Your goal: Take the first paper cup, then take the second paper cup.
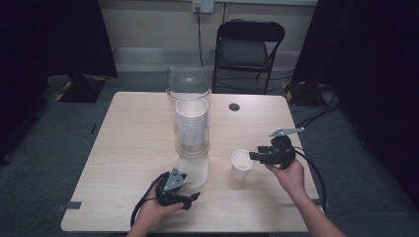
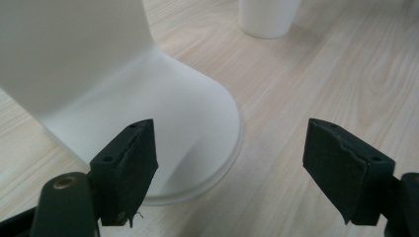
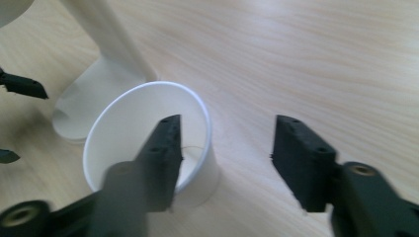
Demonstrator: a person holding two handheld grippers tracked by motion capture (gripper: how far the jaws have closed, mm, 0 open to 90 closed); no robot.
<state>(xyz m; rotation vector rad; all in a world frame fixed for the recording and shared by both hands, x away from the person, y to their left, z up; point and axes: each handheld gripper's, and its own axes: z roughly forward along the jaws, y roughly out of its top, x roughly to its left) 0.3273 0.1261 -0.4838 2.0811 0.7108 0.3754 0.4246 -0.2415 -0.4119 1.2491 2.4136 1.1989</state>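
While the left tongs [image 2: 230, 168] gape empty, the right tongs [image 3: 225, 158] (also wide) straddle the paper cup [image 3: 148, 143] rim.

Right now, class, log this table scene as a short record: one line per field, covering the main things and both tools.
table: light wood
dispenser: clear tube on white base, mid-table
stack: white cups inside the tube
cup: single, upright, empty, right of the base
left tool: open, by the base
right tool: open, one jaw inside the cup's rim, one outside
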